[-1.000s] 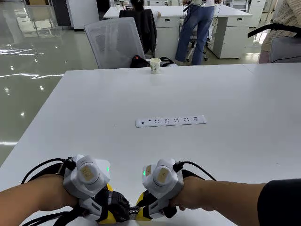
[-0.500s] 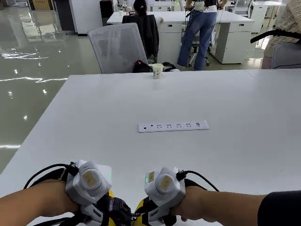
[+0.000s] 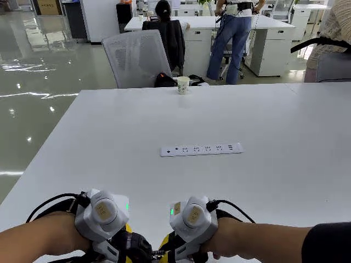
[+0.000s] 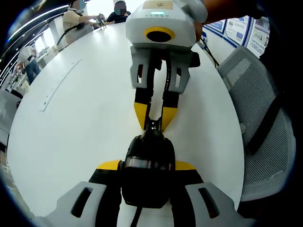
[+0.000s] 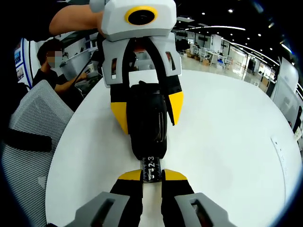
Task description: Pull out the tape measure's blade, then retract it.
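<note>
At the near edge of the white bench [image 3: 219, 120] the two claws face each other, almost tip to tip. The left claw [image 4: 147, 166] is clenched around the black tape measure [image 5: 147, 118], with its yellow tips on either side of the case. The right claw [image 5: 152, 176] is pinched on the end of the blade [image 5: 151, 166], and a short numbered stretch shows between the case and the tips. Farther out on the bench a white power strip [image 3: 201, 149] lies flat. A paper cup [image 3: 182, 85] stands at the far edge.
</note>
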A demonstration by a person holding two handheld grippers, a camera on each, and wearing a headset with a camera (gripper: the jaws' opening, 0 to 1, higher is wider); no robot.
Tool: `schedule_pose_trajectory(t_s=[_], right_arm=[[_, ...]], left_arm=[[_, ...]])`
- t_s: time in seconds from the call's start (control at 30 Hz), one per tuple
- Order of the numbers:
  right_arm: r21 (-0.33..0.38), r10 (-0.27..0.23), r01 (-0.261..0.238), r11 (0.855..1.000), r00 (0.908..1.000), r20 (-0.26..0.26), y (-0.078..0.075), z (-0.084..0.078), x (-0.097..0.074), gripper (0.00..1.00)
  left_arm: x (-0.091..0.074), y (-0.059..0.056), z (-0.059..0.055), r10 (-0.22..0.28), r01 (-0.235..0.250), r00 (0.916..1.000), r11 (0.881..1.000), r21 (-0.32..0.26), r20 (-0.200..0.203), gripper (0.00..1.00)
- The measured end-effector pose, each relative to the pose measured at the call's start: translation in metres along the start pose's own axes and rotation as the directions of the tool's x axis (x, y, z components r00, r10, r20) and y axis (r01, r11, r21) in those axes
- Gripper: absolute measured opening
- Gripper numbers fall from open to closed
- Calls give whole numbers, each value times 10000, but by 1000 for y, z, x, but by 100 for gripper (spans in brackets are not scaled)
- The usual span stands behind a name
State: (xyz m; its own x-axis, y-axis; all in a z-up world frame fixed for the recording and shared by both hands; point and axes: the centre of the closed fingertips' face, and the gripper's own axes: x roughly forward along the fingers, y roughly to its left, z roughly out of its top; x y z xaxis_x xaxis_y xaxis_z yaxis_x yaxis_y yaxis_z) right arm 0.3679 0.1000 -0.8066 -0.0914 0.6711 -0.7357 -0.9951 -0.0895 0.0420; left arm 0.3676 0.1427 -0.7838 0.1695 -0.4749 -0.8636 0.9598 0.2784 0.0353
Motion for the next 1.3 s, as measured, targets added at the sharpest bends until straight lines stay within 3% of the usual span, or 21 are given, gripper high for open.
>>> schedule_pose_trajectory(t_s=[1.3], right_arm=[[298, -173, 181, 9994, 9994, -293, 1, -22, -19, 11]], left_arm=[[-1, -1, -1, 61, -61, 10000, 10000, 8, -79, 34]])
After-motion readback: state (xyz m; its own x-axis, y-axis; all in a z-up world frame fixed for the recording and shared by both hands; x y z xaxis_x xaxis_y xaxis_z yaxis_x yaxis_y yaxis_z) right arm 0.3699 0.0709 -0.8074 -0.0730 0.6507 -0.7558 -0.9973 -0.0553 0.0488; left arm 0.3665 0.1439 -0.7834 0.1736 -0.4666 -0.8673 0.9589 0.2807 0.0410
